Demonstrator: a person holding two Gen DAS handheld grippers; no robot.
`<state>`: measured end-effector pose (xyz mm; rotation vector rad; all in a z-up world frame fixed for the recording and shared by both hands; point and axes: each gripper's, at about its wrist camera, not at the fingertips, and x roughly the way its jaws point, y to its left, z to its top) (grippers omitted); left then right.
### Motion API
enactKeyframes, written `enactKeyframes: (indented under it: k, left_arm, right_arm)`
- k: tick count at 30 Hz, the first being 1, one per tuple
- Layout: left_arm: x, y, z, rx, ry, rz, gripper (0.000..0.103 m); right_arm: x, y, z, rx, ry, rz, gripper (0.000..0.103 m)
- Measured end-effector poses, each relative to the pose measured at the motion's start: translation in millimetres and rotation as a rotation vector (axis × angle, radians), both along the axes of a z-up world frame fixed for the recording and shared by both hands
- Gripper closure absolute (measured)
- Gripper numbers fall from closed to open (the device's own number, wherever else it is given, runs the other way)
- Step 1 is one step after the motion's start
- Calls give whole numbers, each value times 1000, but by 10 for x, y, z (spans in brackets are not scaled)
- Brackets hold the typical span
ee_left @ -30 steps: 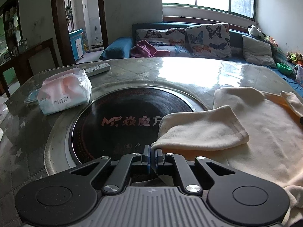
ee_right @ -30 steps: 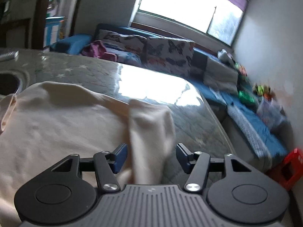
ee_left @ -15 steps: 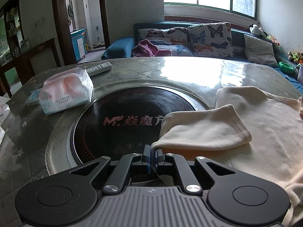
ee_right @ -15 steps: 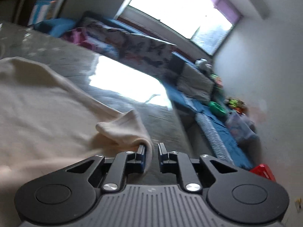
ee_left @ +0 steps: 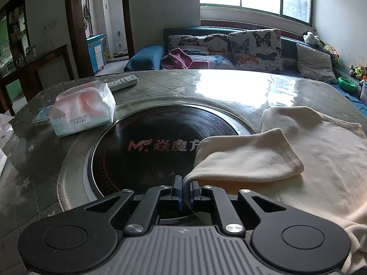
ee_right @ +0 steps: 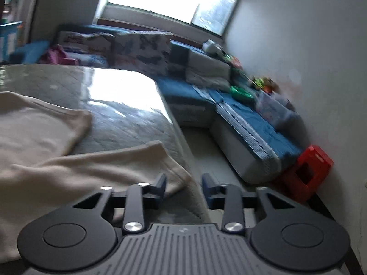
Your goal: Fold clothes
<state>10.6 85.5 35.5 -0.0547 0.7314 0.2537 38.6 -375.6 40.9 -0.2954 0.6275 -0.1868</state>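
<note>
Right claw [ee_right: 184, 184] reopened wide, sleeve [ee_right: 128, 162] dropped lower left. Left claw [ee_left: 186, 191] still pinches garment [ee_left: 250, 160] corner. Right sleeve likely needs regrasp.

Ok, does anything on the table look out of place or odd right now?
Yes. The cream garment lies partly over the black cooktop set into the table, and one corner hangs at the table's edge. The left gripper pinches a sleeve; the right gripper is open.

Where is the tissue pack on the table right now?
In the left wrist view, the tissue pack sits on the table's left side, just left of the round black cooktop, with the remote control right behind it.
</note>
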Motion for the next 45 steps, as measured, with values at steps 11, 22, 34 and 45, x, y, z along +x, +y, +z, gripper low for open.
enactKeyframes:
  k: [11,22,34,45]
  left_arm:
    - [-60,66,33,-8,8,38,80]
    - [-139,632,74,-113,-9,233,70]
    - [-375,1146,49,-211,-28,390,59]
    - [-625,1441,187,-96,-53,453,60]
  right_arm:
    - [25,379,-61,125,79,242,53]
    - [5,344,-97,124,94,236,46]
    - [-7,333,-100,133,93,217,38]
    - [-14,381,-67,128,103,223,39]
